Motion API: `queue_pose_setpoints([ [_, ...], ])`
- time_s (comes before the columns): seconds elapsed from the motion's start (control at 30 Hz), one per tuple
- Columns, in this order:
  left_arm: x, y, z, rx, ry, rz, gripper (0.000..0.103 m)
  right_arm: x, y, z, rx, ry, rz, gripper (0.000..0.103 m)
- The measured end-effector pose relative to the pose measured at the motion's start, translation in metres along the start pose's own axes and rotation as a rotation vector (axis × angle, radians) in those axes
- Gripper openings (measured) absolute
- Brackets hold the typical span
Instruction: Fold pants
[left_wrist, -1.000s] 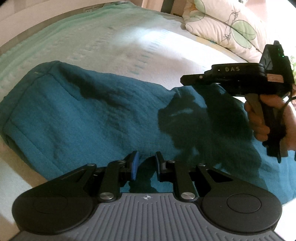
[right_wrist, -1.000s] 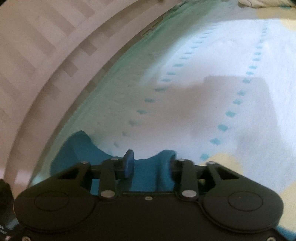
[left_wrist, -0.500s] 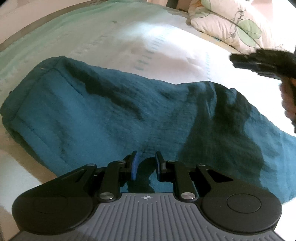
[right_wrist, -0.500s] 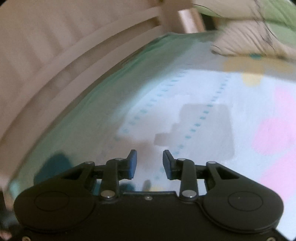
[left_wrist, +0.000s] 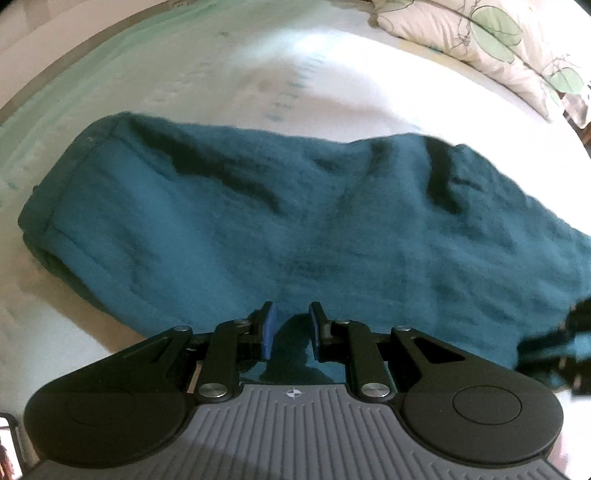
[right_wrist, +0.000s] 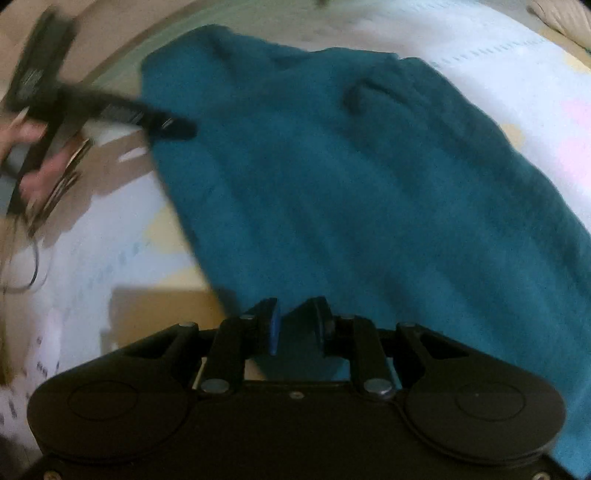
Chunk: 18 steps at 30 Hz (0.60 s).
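The teal pants (left_wrist: 295, 206) lie rumpled across the bed (left_wrist: 258, 74), filling mid-frame; the left claw (left_wrist: 291, 328) and right claw (right_wrist: 295, 325) gape narrowly, empty, so pinching one layer risks a crooked fold

The teal pants (left_wrist: 295, 206) are lying spread across the middle of the bed (left_wrist: 229, 70), taking up most of the room in front of both grippers. Bare sheet is showing beyond them toward the pillow (left_wrist: 480, 40), which is closing off the far right corner. In the right wrist view, open sheet is lying left of the cloth, but the left gripper (right_wrist: 177, 129) and the hand (right_wrist: 33, 155) holding it are reaching in over that side, blurred, close to the pants' edge
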<state>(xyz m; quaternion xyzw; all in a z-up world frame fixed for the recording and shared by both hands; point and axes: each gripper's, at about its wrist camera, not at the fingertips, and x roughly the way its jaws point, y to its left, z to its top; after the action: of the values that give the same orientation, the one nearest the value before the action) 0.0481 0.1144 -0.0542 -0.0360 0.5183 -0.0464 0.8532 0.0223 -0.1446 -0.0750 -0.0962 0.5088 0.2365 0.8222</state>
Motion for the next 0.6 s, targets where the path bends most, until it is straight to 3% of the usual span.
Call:
queue_pose_setpoints([
  [0.13,-0.002,-0.02,0.02,0.034,-0.049,-0.034,0.019,-0.012,-0.006,0.016,0.044,-0.094,-0.001,0.028],
  [0.27,0.007,-0.038,0.047,0.014,-0.077,-0.092,0.019,-0.02,-0.022,0.053,0.09,-0.269,-0.069,0.028],
  [0.4,0.023,-0.044,0.073,0.01,-0.109,-0.079,0.019,-0.011,-0.038,0.088,0.156,-0.379,-0.095,0.028],
  [0.5,0.039,-0.033,0.079,-0.029,-0.081,-0.056,0.019,0.005,-0.049,0.102,0.198,-0.391,-0.116,0.028],
  [0.6,0.054,-0.013,0.073,-0.087,-0.026,0.004,0.018,0.03,-0.064,0.106,0.219,-0.329,-0.244,0.026],
])
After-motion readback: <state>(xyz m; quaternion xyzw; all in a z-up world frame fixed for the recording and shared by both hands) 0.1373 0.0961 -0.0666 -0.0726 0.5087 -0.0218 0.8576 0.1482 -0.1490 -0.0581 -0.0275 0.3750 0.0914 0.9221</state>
